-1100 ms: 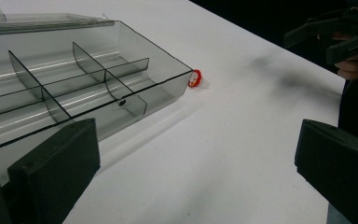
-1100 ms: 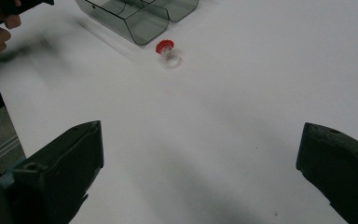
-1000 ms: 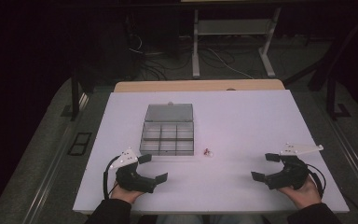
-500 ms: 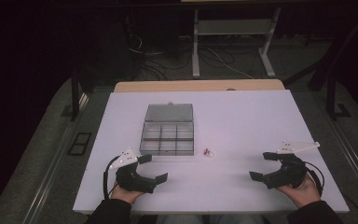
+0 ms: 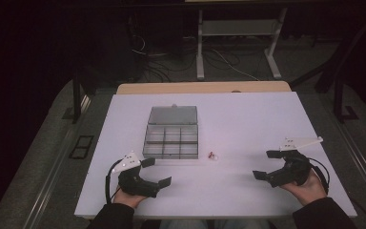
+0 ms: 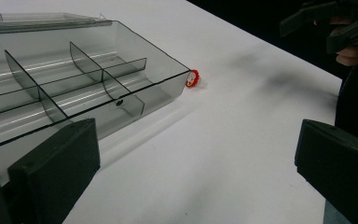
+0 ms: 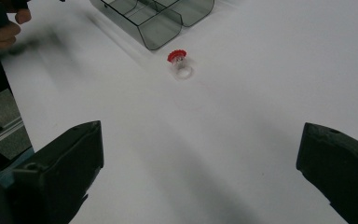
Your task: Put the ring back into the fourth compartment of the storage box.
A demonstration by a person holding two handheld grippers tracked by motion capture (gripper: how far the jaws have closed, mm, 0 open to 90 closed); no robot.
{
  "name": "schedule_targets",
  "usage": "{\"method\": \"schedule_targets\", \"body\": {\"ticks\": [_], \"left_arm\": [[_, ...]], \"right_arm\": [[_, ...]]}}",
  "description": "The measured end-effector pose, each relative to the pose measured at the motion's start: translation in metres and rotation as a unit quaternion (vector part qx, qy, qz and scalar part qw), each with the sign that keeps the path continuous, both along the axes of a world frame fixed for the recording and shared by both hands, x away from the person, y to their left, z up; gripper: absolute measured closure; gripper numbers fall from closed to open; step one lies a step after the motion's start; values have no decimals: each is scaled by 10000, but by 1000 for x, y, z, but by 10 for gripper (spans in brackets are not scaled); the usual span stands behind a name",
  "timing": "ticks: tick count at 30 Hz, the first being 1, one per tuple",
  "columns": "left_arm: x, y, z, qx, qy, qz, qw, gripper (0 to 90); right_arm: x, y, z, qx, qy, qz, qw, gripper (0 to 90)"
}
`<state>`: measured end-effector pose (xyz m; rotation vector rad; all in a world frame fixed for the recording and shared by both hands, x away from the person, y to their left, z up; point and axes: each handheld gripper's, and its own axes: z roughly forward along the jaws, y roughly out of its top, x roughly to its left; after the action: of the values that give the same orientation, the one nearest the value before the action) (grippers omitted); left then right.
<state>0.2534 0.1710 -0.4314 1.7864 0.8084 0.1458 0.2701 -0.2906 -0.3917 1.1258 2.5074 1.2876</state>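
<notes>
A clear grey compartment box (image 5: 171, 138) with its lid folded back lies on the white table (image 5: 248, 119). Just right of its near corner lies a small red-and-clear part (image 5: 212, 155). My left gripper (image 5: 157, 171) rests open near the table's front edge, below the box's near left corner. My right gripper (image 5: 265, 164) is open at the front right, jaws pointing left toward the part. In the left gripper view the box (image 6: 74, 84) is close ahead and the part (image 6: 193, 78) lies at its corner. The right gripper view has the part (image 7: 179, 63) straight ahead.
Bare white table lies between the two grippers and to the right of the box. A wooden table edge (image 5: 200, 88) runs behind it. Beyond are dark floor, cables and a desk frame (image 5: 238, 43). The other hand (image 7: 0, 28) appears at the right gripper view's left edge.
My right gripper has edged slightly left toward the middle. The left gripper, box and small part have stayed put.
</notes>
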Motion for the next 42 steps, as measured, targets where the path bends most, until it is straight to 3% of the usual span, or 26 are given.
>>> {"method": "schedule_targets", "body": {"ticks": [42], "left_arm": [[0, 0, 0, -14, 24, -28, 10000, 0]], "right_arm": [[41, 48, 14, -383, 182, 453, 9981, 0]]}}
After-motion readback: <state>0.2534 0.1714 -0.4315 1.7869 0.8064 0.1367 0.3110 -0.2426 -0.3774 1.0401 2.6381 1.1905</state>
